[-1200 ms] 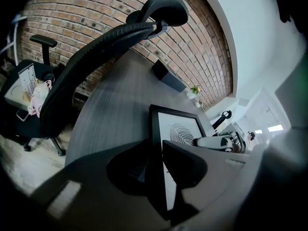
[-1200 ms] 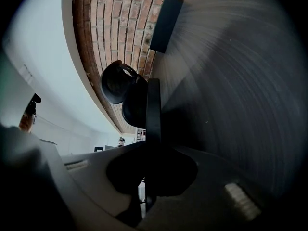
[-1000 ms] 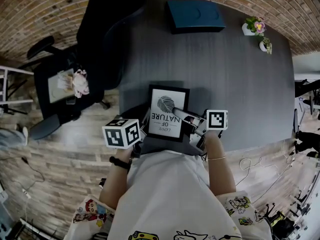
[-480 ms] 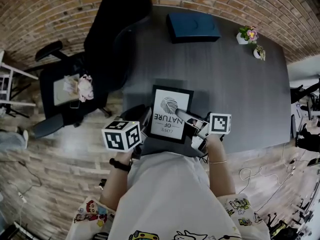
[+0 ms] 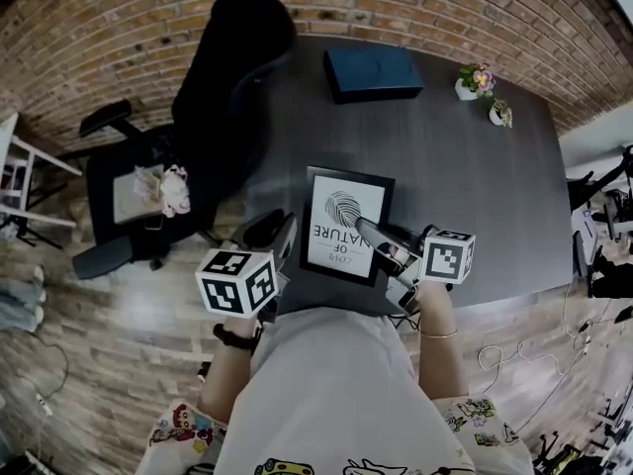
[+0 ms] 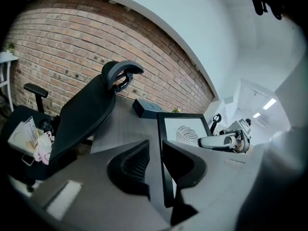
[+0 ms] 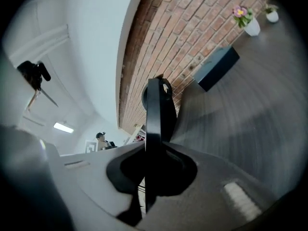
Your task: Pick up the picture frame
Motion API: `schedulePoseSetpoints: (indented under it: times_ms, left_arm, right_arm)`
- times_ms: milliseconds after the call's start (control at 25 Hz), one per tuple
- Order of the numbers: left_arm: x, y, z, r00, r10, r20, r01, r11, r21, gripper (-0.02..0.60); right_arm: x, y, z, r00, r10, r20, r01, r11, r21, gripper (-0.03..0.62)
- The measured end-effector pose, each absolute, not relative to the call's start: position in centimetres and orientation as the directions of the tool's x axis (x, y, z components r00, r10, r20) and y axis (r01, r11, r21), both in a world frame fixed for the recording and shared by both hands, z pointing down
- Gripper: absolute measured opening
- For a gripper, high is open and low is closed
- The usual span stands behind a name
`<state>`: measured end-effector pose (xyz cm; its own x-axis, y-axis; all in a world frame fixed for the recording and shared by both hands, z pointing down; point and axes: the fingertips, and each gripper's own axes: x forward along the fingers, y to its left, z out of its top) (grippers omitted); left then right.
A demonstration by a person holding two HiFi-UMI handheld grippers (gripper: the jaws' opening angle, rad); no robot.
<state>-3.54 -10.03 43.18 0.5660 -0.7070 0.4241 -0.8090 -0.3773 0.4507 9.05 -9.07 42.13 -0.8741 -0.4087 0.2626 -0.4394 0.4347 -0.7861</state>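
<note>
The picture frame [image 5: 346, 221], black with a white print of a fingerprint and lettering, is held above the dark table [image 5: 475, 196] between both grippers. My left gripper [image 5: 287, 234] has the frame's left edge [image 6: 162, 177] between its jaws, which have just been closing on it. My right gripper [image 5: 366, 231] is shut on the frame's right side. In the right gripper view the frame [image 7: 153, 114] stands edge-on between that gripper's jaws [image 7: 153, 153]. In the left gripper view the print [image 6: 185, 129] faces up, with the right gripper [image 6: 224, 141] beyond it.
A black office chair [image 5: 223, 77] stands at the table's left. A dark blue box [image 5: 374, 72] lies at the table's far side, with two small flower pots [image 5: 473, 80] to its right. A second chair [image 5: 138, 191] with soft items stands on the floor.
Both grippers have risen together with the picture frame, lifting it off the tabletop. Both have also rolled a little.
</note>
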Motion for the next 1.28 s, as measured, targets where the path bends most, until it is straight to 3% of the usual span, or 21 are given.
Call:
schedulePoseSetpoints:
  times_ms: [440, 800, 1280]
  left_arm:
    - [-3.9, -9.2, 37.9, 0.519, -0.789, 0.328, -0.853, -0.459, 0.248, 0.075]
    - [-4.4, -8.9, 36.0, 0.491, -0.822, 0.289, -0.871, -0.469, 0.145, 0.057]
    - [-4.2, -7.8, 35.1, 0.461, -0.847, 0.263, -0.88, -0.475, 0.015, 0.012]
  right_arm:
    - [10.4, -8.7, 36.3, -0.744, -0.591, 0.312, -0.664, 0.601, -0.446, 0.014]
    - [11.6, -8.3, 34.7, -0.596, -0.732, 0.331, -0.799, 0.584, -0.145, 0.014]
    - [13.2, -7.7, 32.0, -0.492, -0.833, 0.254, -0.854, 0.519, 0.048, 0.014]
